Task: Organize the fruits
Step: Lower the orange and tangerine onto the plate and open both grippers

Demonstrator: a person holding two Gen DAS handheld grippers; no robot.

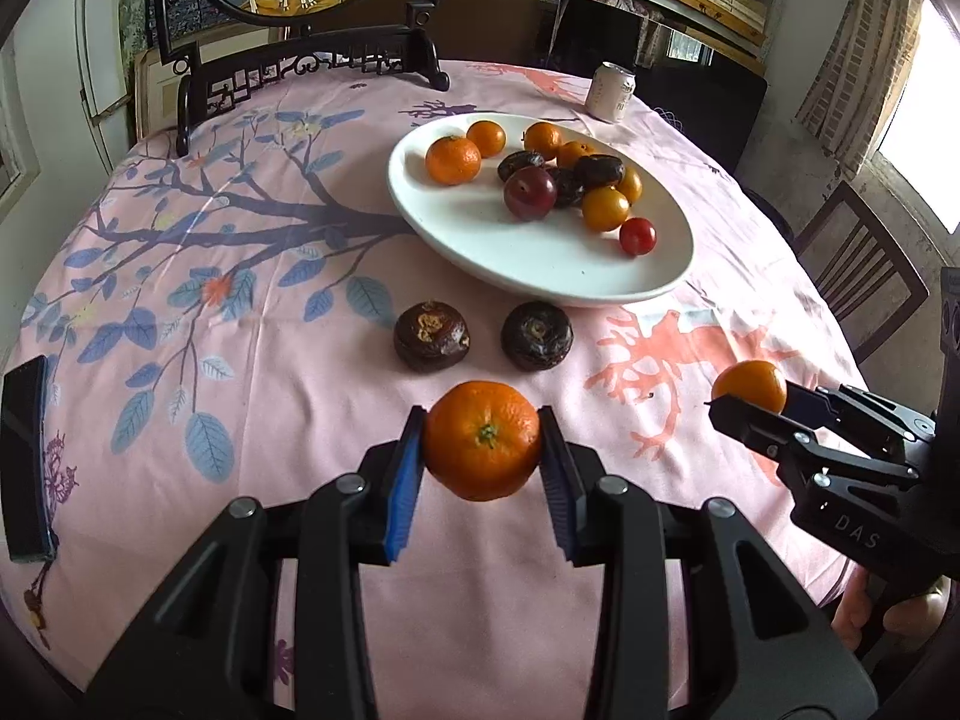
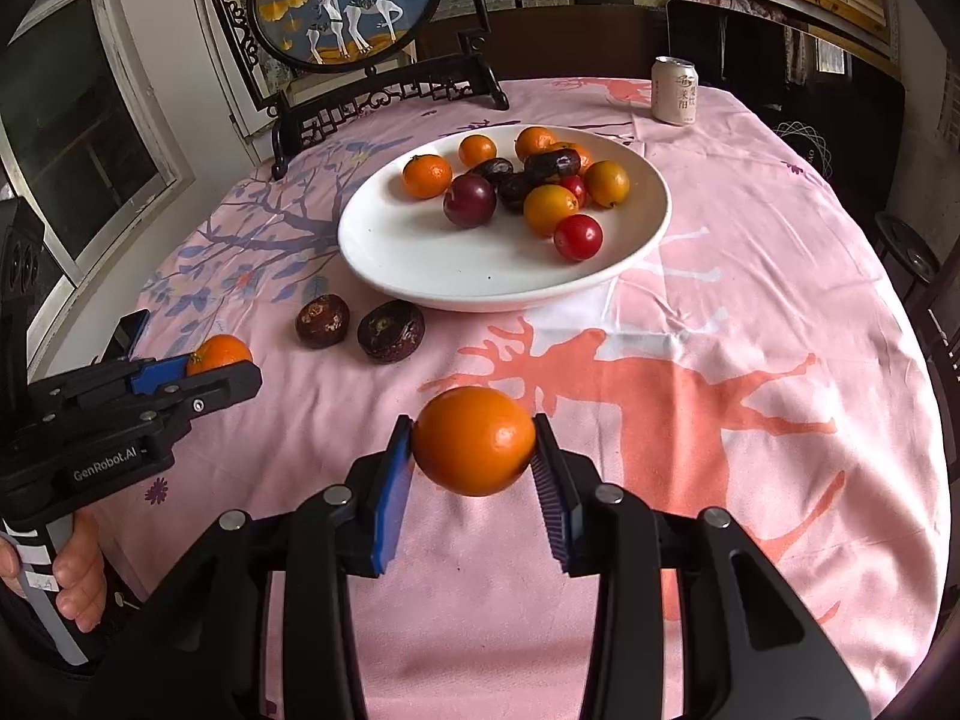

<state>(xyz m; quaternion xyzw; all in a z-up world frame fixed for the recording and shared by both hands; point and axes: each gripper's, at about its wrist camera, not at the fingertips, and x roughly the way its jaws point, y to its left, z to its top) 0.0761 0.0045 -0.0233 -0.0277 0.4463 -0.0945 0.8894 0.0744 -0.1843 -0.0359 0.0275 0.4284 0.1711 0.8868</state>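
Observation:
My left gripper (image 1: 482, 441) is shut on a mandarin (image 1: 482, 438) with a green stem, lifted off the pink cloth; the right wrist view shows this gripper (image 2: 219, 369) at the left with its mandarin (image 2: 219, 353). My right gripper (image 2: 473, 443) is shut on a smooth orange fruit (image 2: 473, 441), also off the cloth; the left wrist view has this gripper (image 1: 750, 399) and fruit (image 1: 750, 384) at the right. A white plate (image 1: 540, 264) (image 2: 420, 264) beyond holds several mandarins, dark plums, dates and red fruits. Two dark brown wrinkled fruits (image 1: 431, 336) (image 1: 537, 336) lie on the cloth before the plate.
A drink can (image 1: 612, 91) (image 2: 675, 90) stands behind the plate. A dark carved screen stand (image 1: 312, 66) (image 2: 372, 90) sits at the back left. A black flat object (image 1: 24, 462) lies at the table's left edge. Chairs ring the round table.

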